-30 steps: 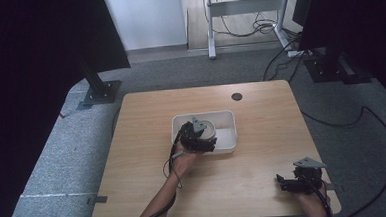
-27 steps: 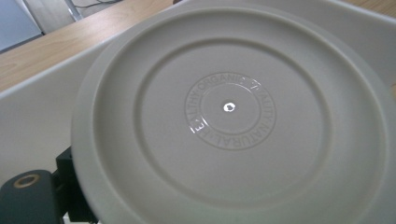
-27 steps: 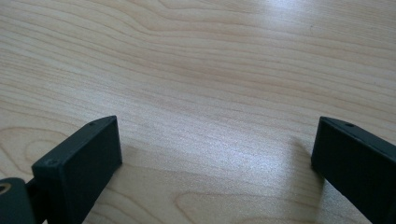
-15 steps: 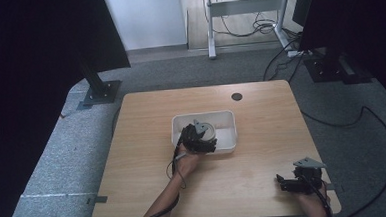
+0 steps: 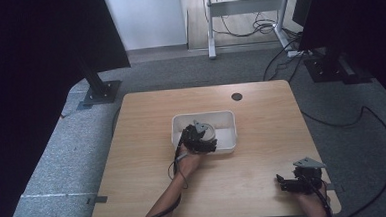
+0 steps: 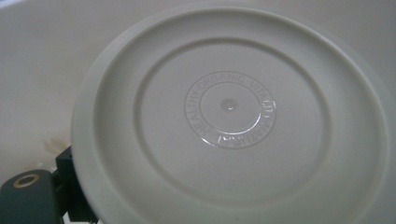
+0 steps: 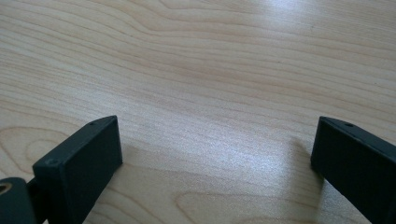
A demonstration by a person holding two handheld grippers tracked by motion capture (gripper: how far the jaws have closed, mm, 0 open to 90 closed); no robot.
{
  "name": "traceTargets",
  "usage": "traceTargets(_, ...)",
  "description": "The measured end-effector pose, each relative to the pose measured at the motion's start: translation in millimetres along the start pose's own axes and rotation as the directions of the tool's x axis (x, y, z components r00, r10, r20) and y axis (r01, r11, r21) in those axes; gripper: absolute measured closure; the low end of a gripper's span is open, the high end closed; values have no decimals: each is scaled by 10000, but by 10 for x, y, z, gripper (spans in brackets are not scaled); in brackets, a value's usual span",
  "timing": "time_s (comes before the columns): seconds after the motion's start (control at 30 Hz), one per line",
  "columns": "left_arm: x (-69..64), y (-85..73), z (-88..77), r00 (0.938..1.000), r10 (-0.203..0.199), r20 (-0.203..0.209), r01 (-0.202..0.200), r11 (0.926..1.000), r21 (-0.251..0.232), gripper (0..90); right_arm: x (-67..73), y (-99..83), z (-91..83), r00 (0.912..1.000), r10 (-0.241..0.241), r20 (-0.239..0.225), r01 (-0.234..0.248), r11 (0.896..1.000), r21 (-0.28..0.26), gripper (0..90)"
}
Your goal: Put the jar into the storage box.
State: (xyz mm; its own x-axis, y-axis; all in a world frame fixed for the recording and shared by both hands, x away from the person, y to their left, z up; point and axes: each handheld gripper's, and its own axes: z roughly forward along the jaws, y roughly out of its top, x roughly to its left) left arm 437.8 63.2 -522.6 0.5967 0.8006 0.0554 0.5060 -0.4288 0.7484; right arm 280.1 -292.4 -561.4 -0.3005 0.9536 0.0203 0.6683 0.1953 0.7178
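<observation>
A white tub (image 5: pixel 226 125) sits mid-tabletop (image 5: pixel 142 141). Inside its left half, the left gripper (image 5: pixel 197 137) meets a round white lid (image 6: pixel 233 121); whether its jaws grip it is unclear. Well right of the tub, the right gripper (image 5: pixel 301 178) rests with jaws wide, empty. No finished step shows.

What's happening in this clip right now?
A person works at a wooden table with a gripper in each hand. The left gripper is down in the white tub mid-table, right up against a round white lid with embossed lettering; whether its jaws grip the lid can't be told. The right gripper rests near the table's near right corner, jaws wide open over bare wood, holding nothing.
</observation>
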Motion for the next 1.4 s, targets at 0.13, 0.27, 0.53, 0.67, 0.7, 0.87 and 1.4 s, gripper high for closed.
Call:
traceTargets(0.13,17,14,11,9999,-114,61,112,9995,279,89,0,0,0,10000,-6,0,6,10000,0,15)
traceTargets(0.27,6,14,17,10000,14,3,-14,9994,356,78,0,0,0,10000,-8,-1,8,10000,-1,16)
traceTargets(0.53,-7,21,-14,9999,-47,99,46,9999,125,24,0,0,0,10000,-6,-1,6,10000,0,16)
traceTargets(0.67,-7,18,-42,10000,34,75,-35,9999,116,24,0,0,0,10000,-6,-2,6,10000,1,16)
traceTargets(0.7,-9,16,-52,9999,76,65,-77,9999,109,25,1,0,0,10000,-1,2,1,10000,-7,16)
traceTargets(0.87,-21,18,-82,9999,124,12,-124,9999,21,24,0,0,0,10000,-8,-1,8,10000,0,16)
traceTargets(1.4,19,-3,-215,10000,15,-42,-16,9997,-232,27,1,0,0,10000,-5,-3,5,10000,1,16)
